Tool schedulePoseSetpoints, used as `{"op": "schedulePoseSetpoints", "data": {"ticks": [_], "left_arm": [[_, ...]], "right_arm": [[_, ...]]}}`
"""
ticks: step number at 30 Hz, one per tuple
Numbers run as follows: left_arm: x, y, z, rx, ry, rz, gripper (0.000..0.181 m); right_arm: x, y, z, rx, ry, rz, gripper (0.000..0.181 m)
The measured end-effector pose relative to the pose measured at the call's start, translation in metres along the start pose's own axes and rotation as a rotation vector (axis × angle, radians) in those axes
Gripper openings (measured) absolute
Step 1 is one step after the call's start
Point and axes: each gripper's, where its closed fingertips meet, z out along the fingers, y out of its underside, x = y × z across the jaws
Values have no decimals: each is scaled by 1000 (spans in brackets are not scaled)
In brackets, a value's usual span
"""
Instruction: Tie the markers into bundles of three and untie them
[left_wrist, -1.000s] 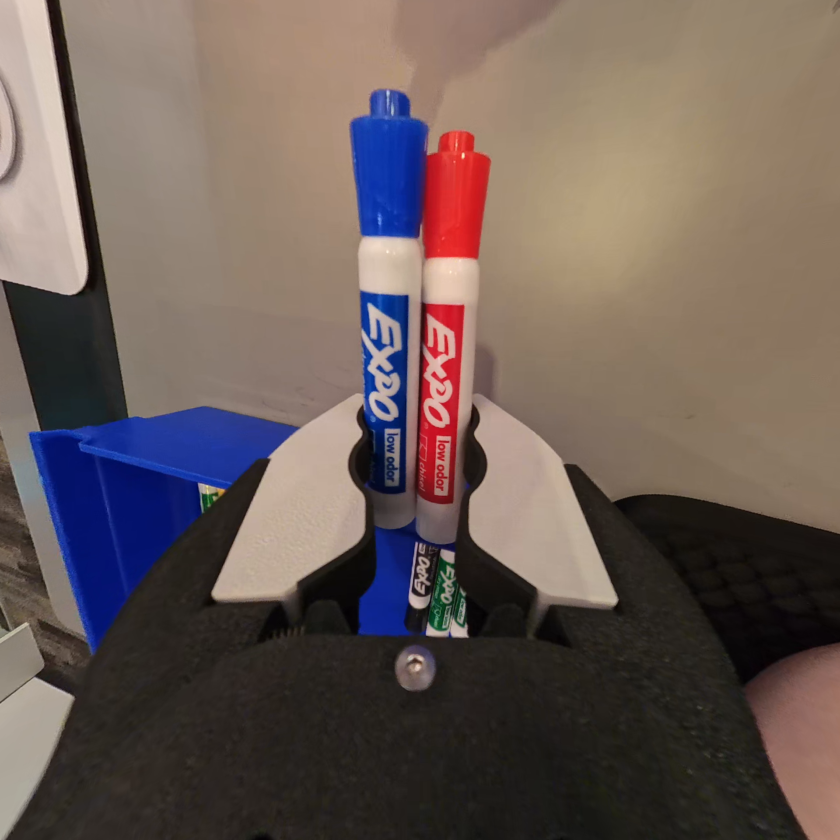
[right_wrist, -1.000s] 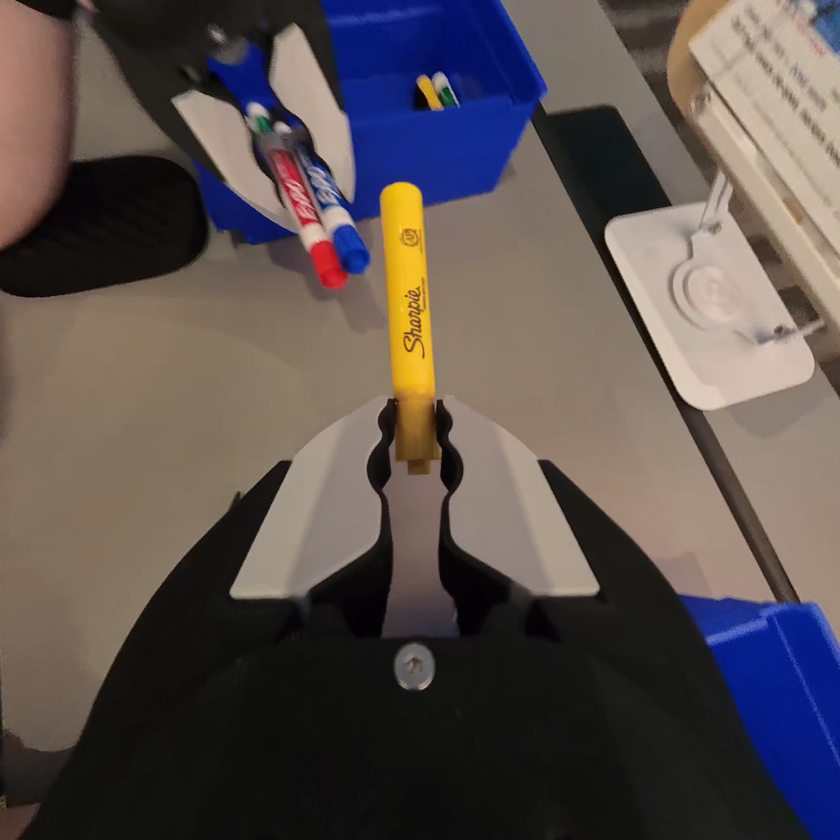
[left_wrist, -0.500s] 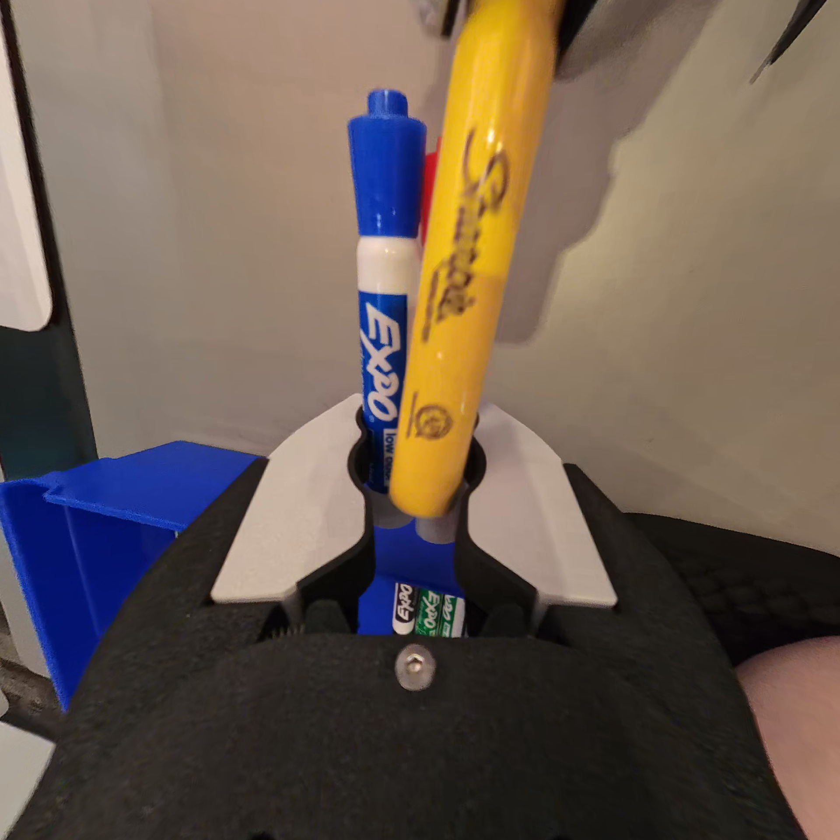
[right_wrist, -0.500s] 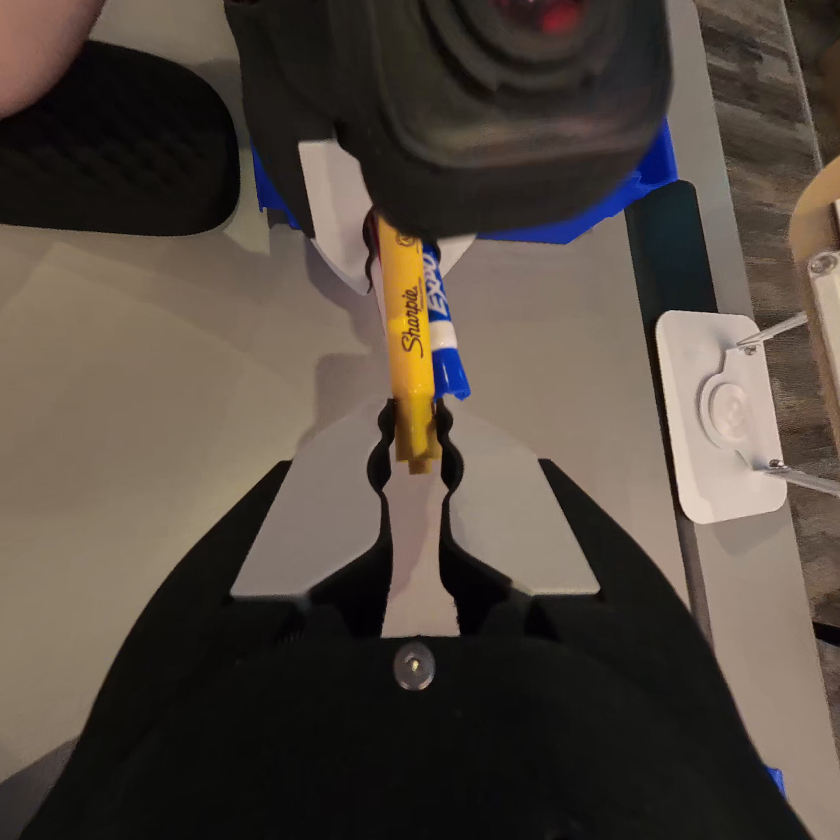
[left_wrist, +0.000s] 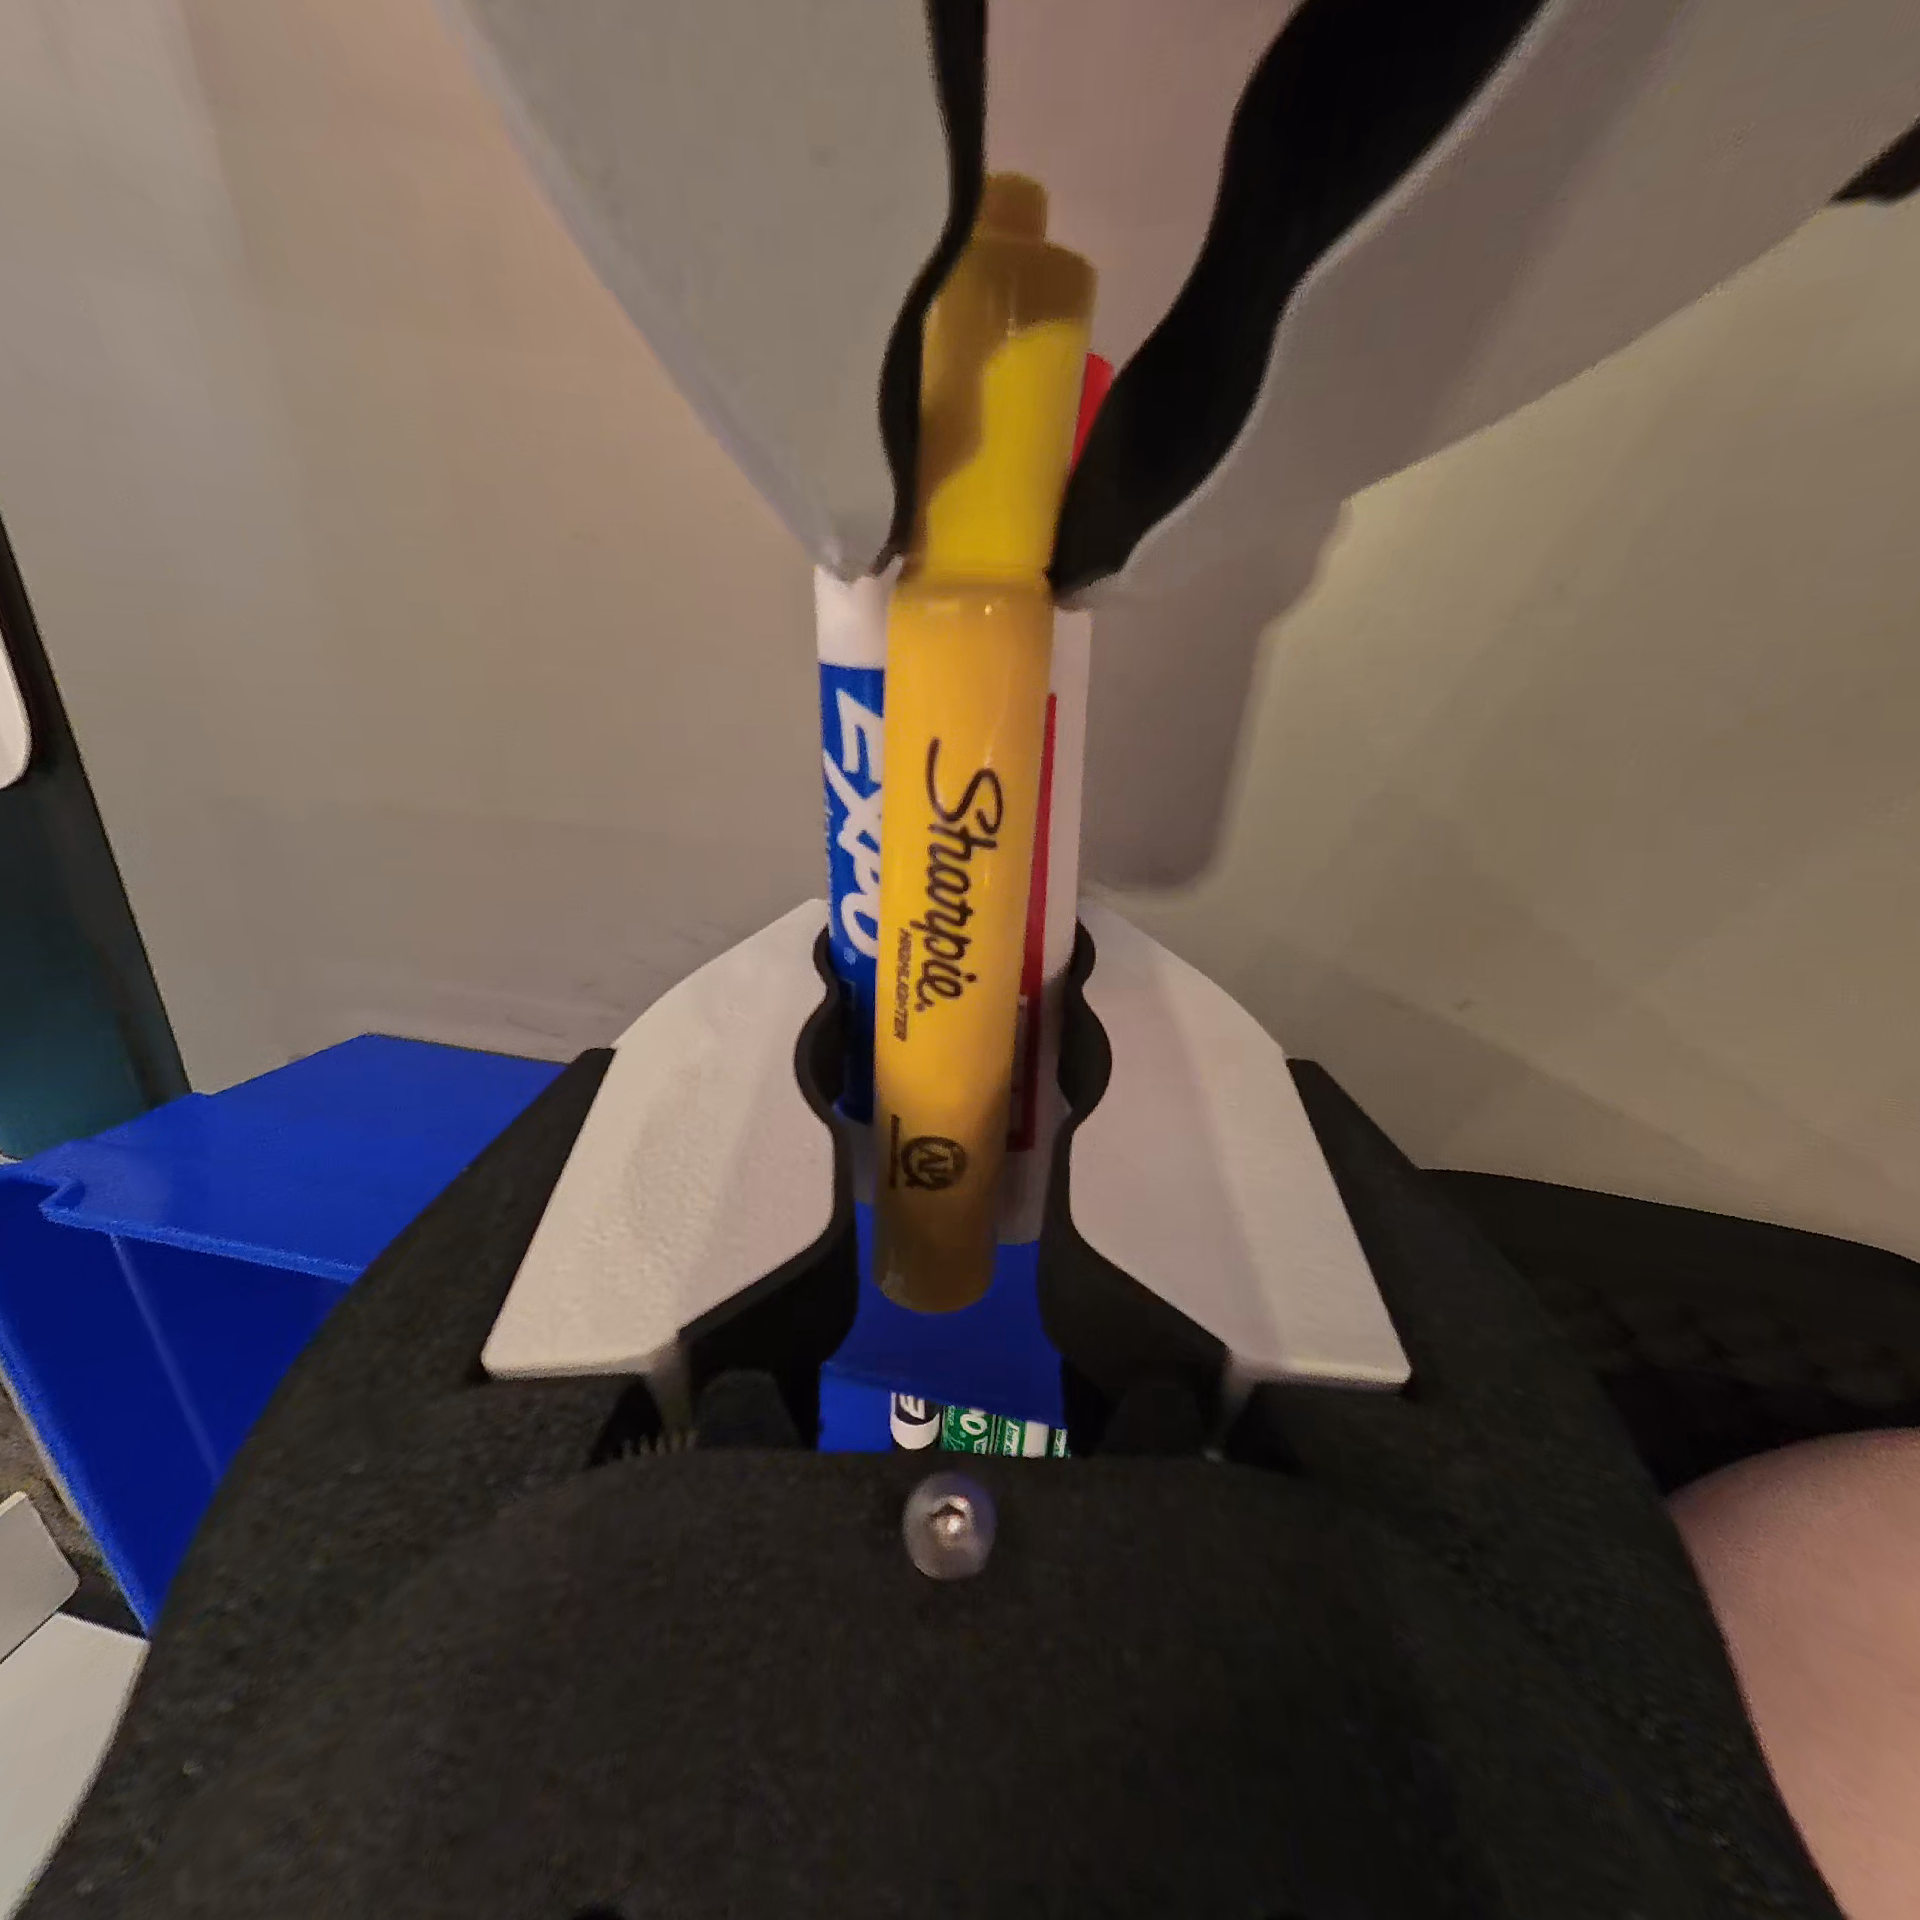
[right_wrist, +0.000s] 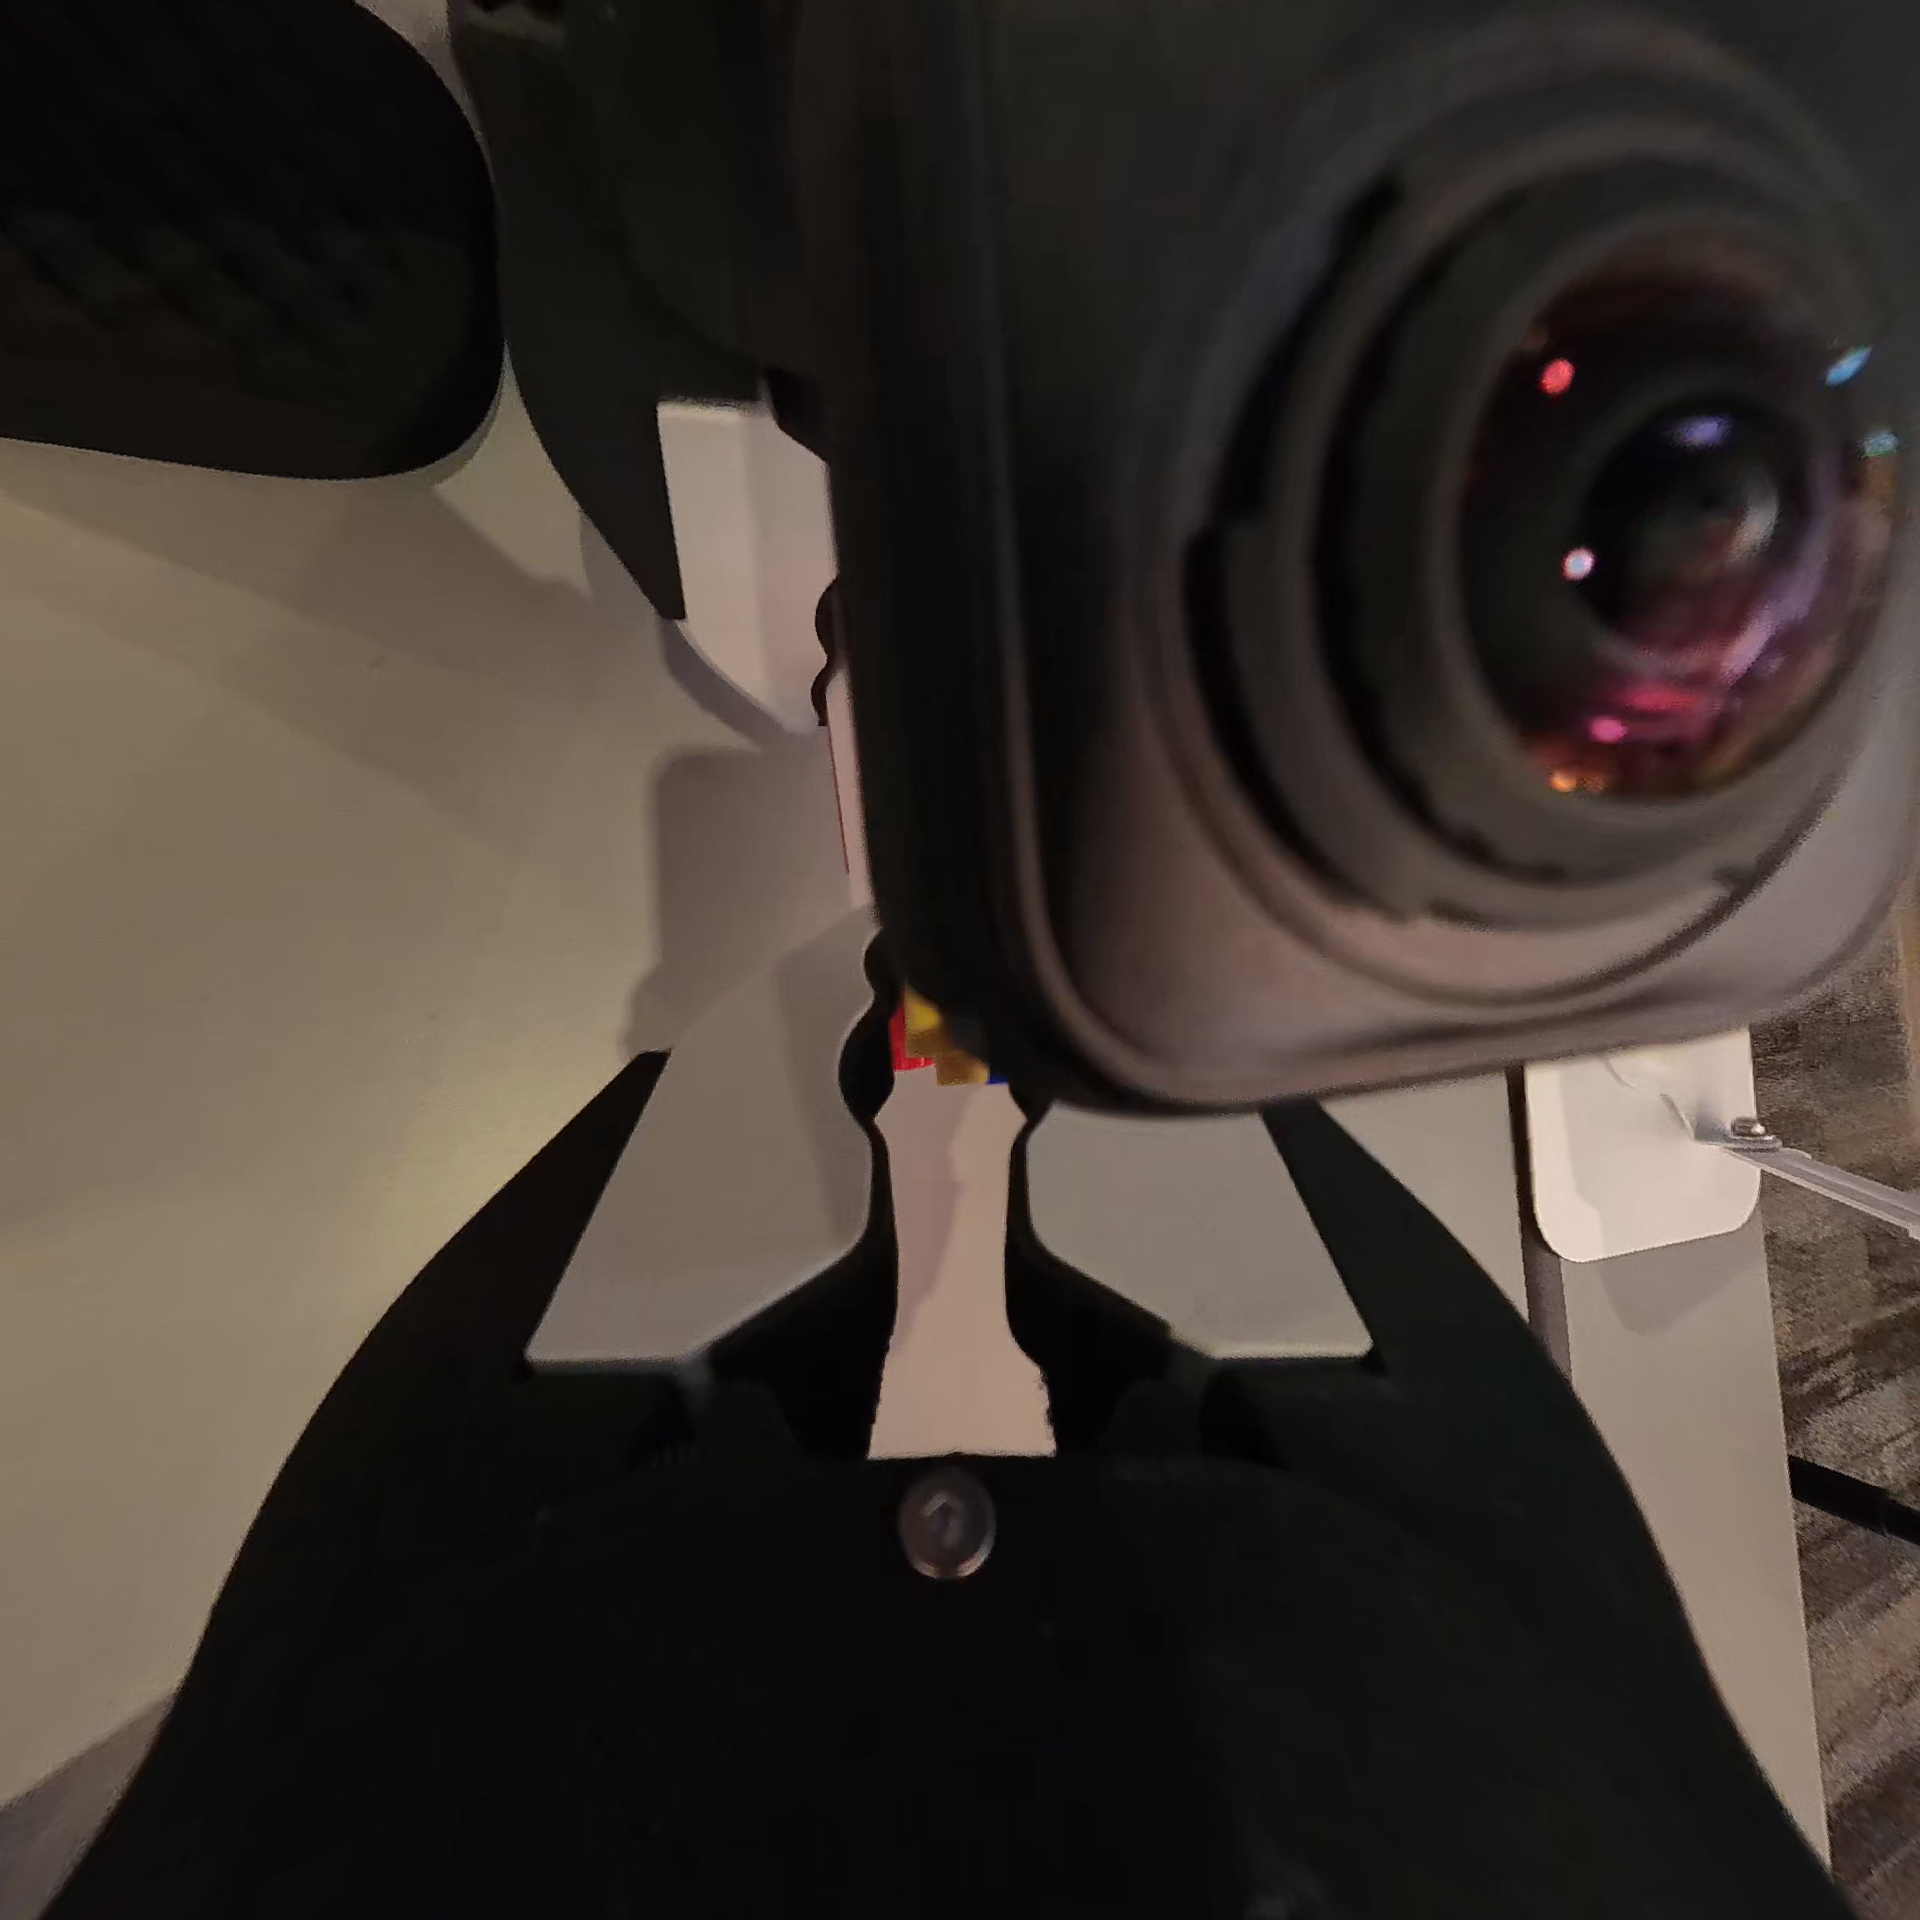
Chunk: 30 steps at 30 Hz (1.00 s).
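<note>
Working left to right in the left wrist view, note the blue bin (left_wrist: 208, 1226) at the edge, then your left gripper (left_wrist: 951, 1023) clamped on the blue marker (left_wrist: 847, 790) and the red marker (left_wrist: 1055, 831), which stand side by side between its fingers. The yellow highlighter (left_wrist: 961, 935) lies on top of that pair, with its lower end inside the same jaws. Your right gripper (left_wrist: 992, 416) reaches in from above and grips the highlighter's cap end. In the right wrist view only the marker tips show. Judge the progress as early: three markers are gathered, but no tie is visible. Binding and untying remain.
</note>
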Motion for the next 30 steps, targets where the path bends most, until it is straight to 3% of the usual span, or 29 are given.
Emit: {"op": "schedulePoseSetpoints", "data": {"ticks": [24, 30], "left_arm": [[2, -2, -5, 47, 25, -15, 38], [1, 2, -8, 55, 28, -27, 38]], "right_arm": [[6, -11, -15, 140, -42, 73, 30], [10, -10, -38, 168, -40, 68, 30]]}}
